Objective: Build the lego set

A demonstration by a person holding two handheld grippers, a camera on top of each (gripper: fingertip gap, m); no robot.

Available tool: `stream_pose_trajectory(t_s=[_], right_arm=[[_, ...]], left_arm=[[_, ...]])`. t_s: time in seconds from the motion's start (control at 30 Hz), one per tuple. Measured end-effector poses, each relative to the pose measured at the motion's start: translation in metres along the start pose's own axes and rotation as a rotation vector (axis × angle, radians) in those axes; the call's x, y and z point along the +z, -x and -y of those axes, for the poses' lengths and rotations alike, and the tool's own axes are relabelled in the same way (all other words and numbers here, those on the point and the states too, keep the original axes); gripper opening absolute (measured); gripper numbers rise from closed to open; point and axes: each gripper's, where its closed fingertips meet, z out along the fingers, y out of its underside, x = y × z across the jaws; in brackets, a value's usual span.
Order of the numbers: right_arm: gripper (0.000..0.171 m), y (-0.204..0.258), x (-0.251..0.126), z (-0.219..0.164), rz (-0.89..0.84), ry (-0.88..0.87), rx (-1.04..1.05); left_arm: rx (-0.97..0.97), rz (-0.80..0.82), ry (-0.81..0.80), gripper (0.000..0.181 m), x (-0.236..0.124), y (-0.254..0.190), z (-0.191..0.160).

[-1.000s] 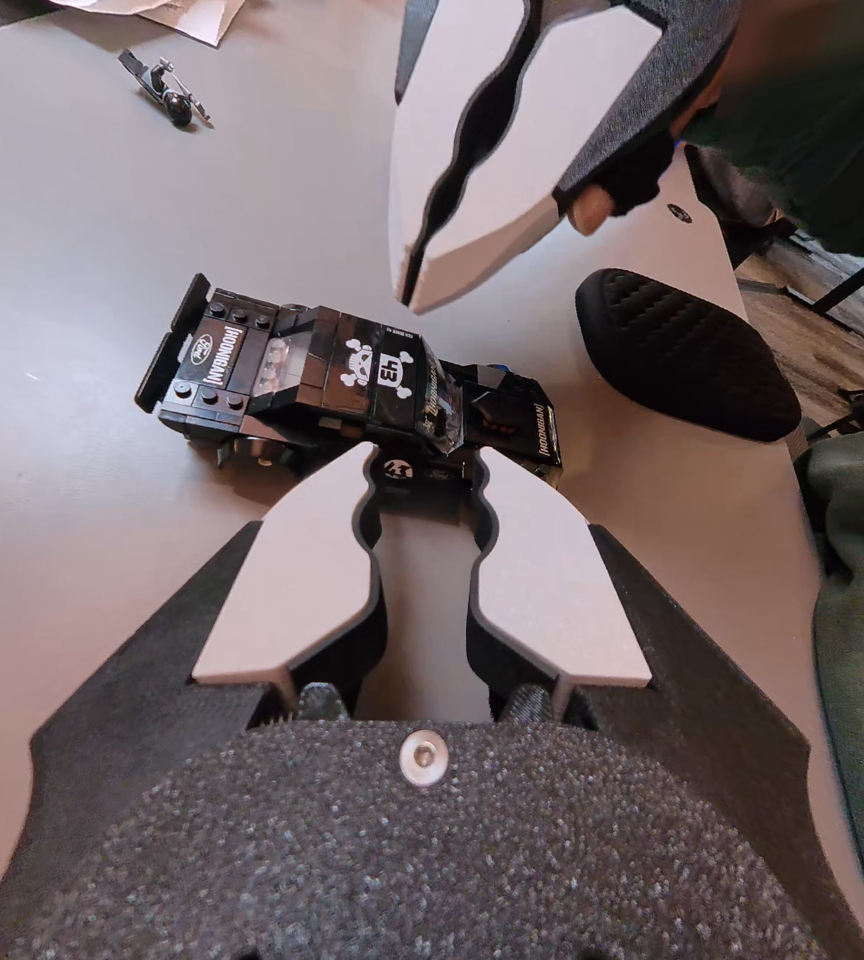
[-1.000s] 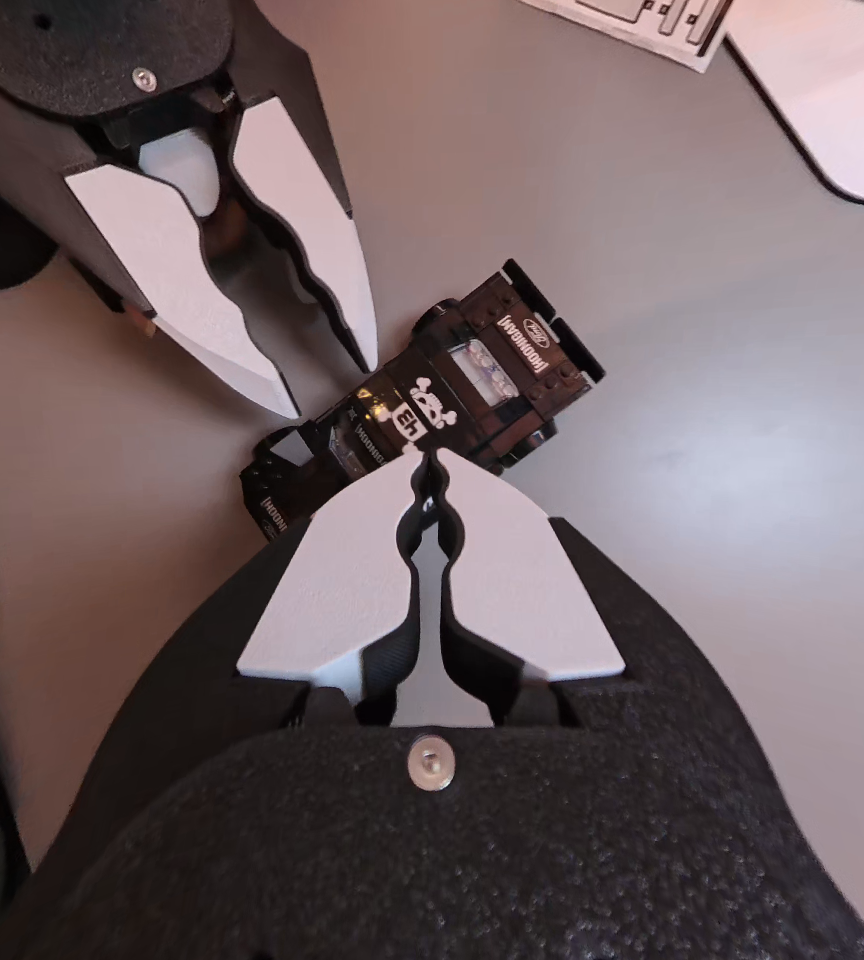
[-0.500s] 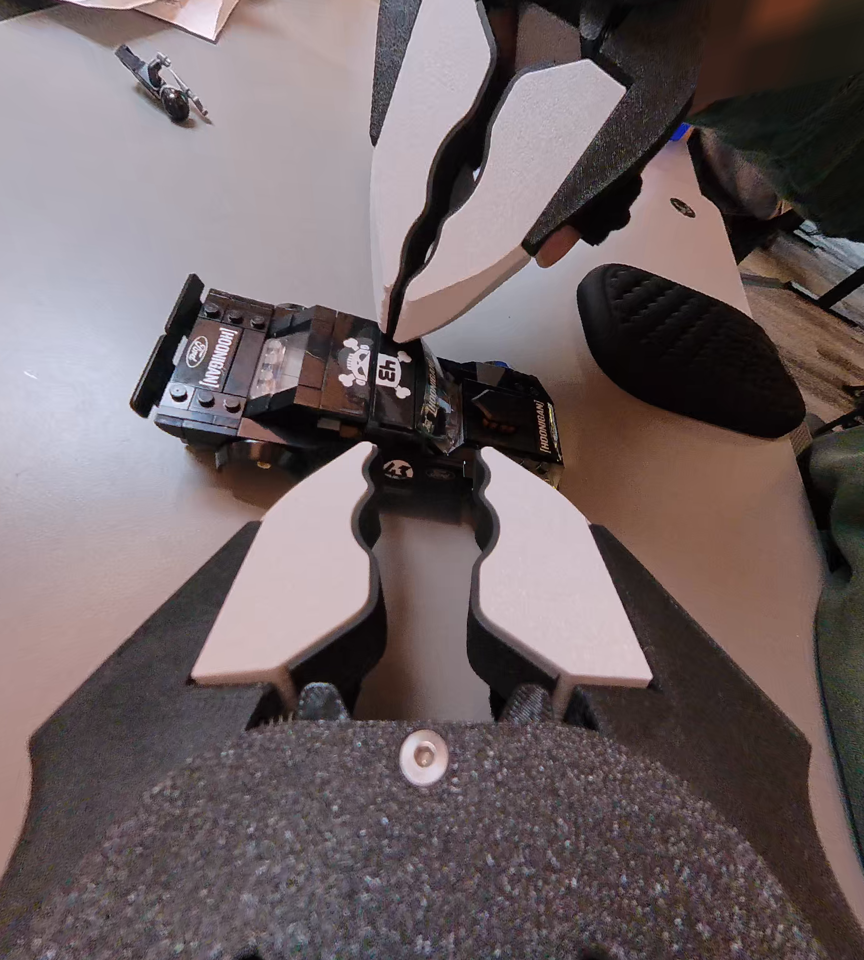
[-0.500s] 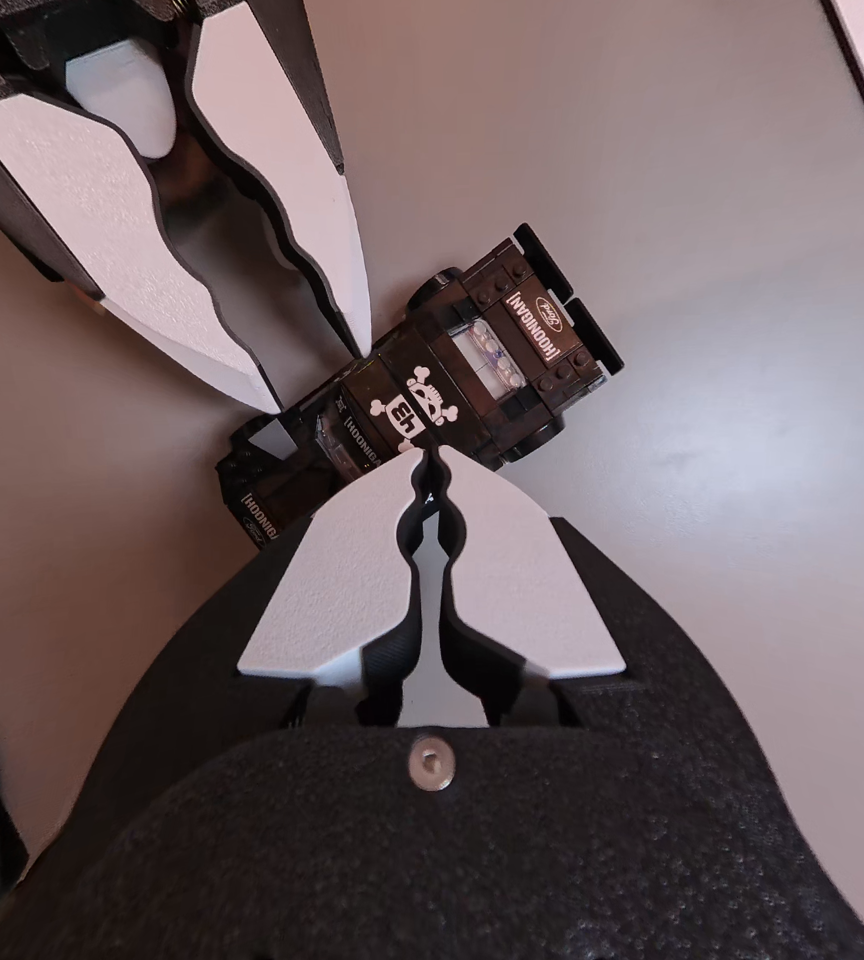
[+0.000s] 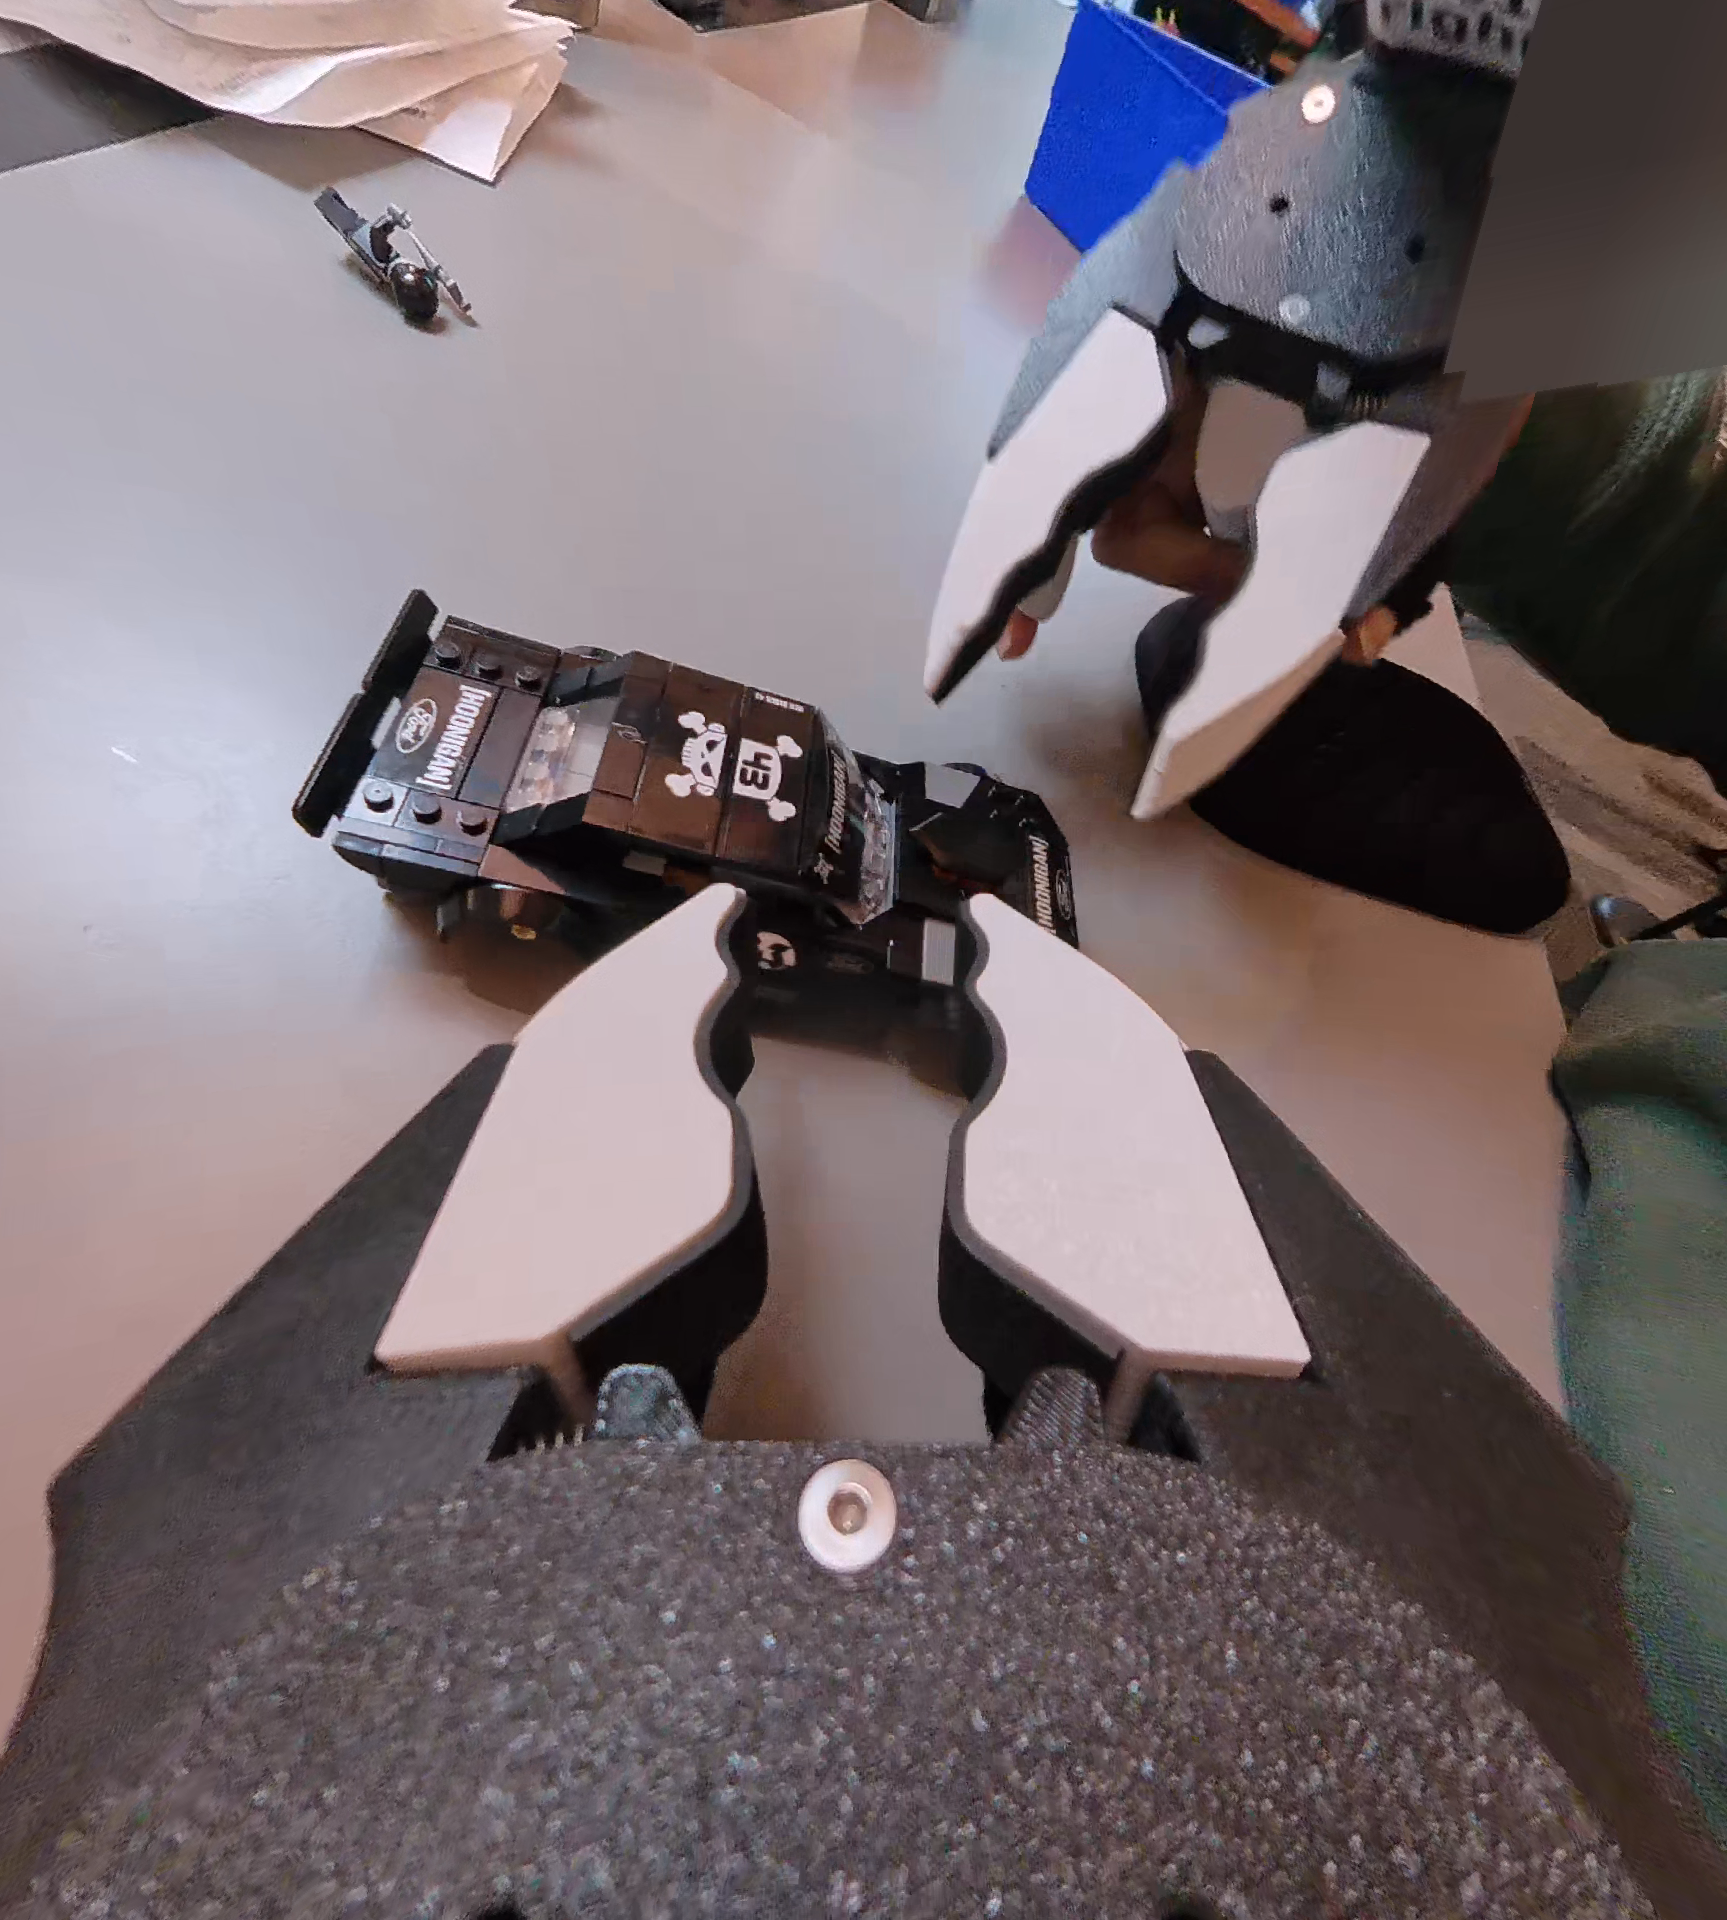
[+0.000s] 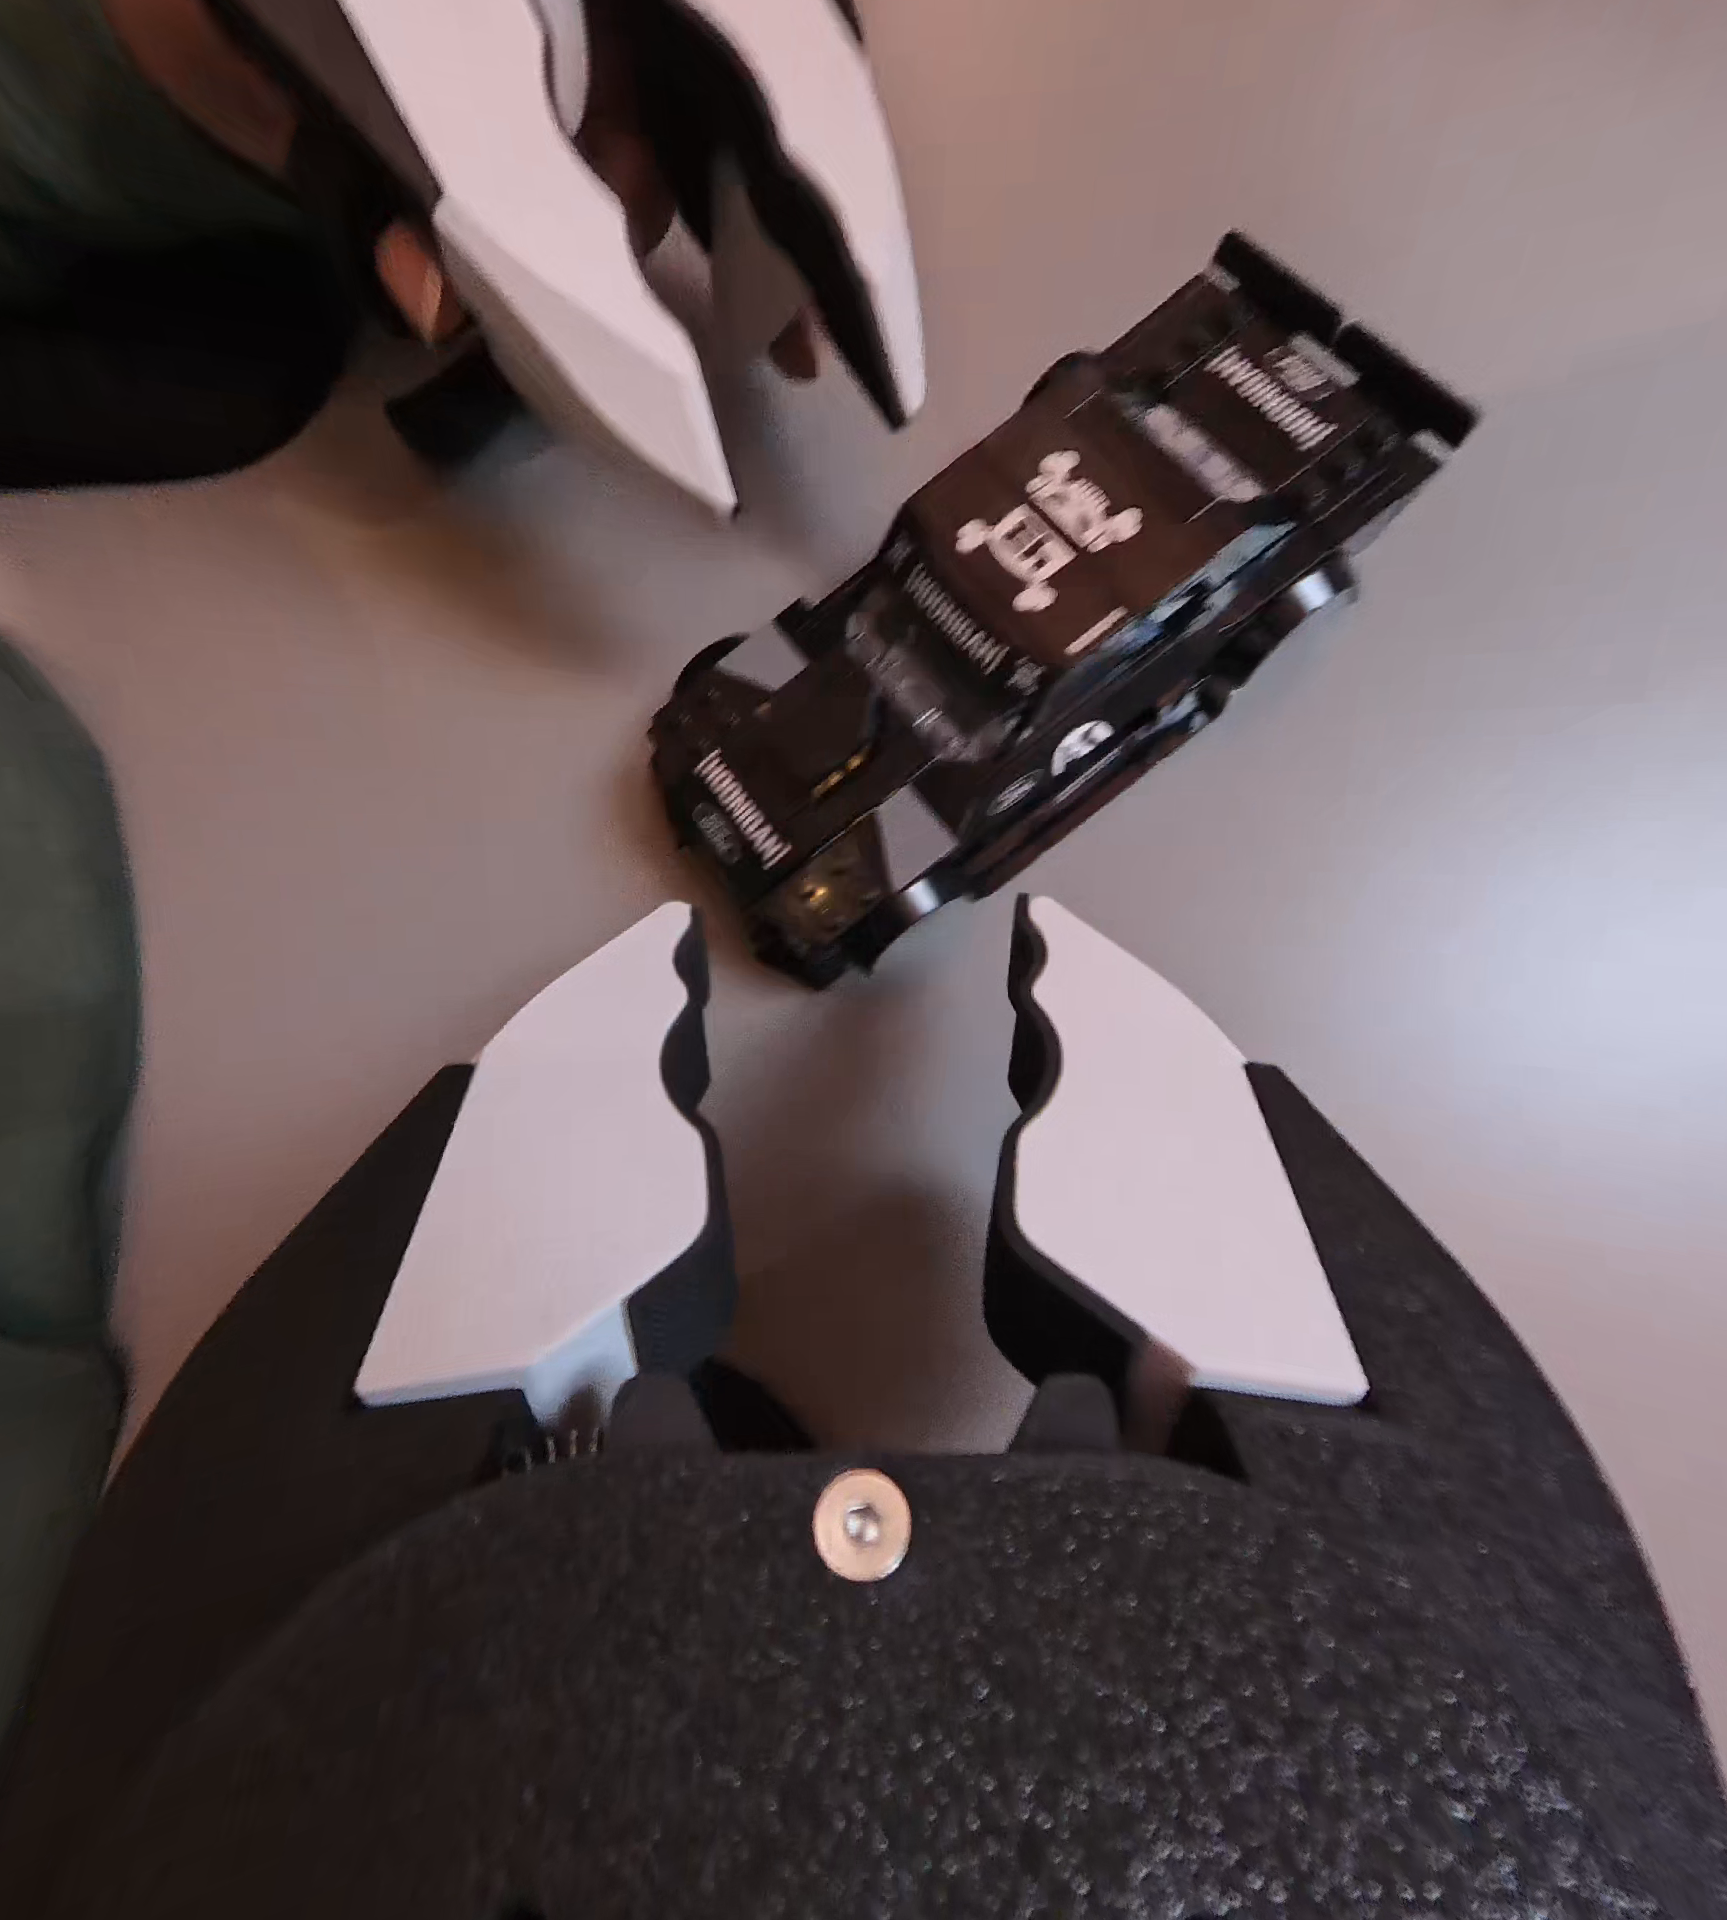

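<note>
Since half a second ago the right gripper (image 5: 1035, 748) has lifted off the roof of the black lego car (image 5: 693, 790) and swung away to the car's right, and its fingers, then pressed together, now stand spread apart.

Farthest left in the left wrist view, a small loose part (image 5: 397, 260) lies well apart on the grey table (image 5: 163, 520), probably still waiting to be fitted. The car rests on the table, tilted, with no wheels visible on the axle stub. The left gripper (image 5: 848, 925) brackets the car's near side with its fingers parted; whether they touch it I cannot tell, but they seem placed to steady it. On the right, the empty right gripper hovers above a dark armrest (image 5: 1378, 810), likely freed to fetch another piece.
</note>
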Motion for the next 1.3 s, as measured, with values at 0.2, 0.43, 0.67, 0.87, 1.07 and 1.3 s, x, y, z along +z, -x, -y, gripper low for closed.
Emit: stream_pose_trajectory(t_s=[0.2,0.43,0.67,0.87,1.07,1.3], right_arm=[[0.047,0.008,0.017,-0.015,-0.069,0.057,-0.020],[0.036,0.033,0.041,0.003,-0.089,0.007,-0.084],[0.036,0.034,0.029,0.022,-0.077,-0.149,-0.135],[0.035,0.023,0.038,0.023,-0.129,-0.157,-0.167],[0.034,0.029,0.007,0.049,-0.037,-0.400,-0.100],[0.040,0.001,-0.022,0.057,-0.198,-0.569,-0.069]], left_arm=[[0.075,0.072,0.071,0.039,-0.010,-0.010,-0.020],[0.313,0.102,0.130,0.047,-0.027,-0.017,-0.040],[0.253,0.202,0.130,0.076,-0.032,-0.001,-0.045],[0.165,0.275,0.166,0.092,-0.009,0.001,-0.047],[0.261,0.356,0.233,0.086,-0.003,0.012,-0.051],[0.236,0.391,0.226,0.080,-0.034,0.046,-0.053]])
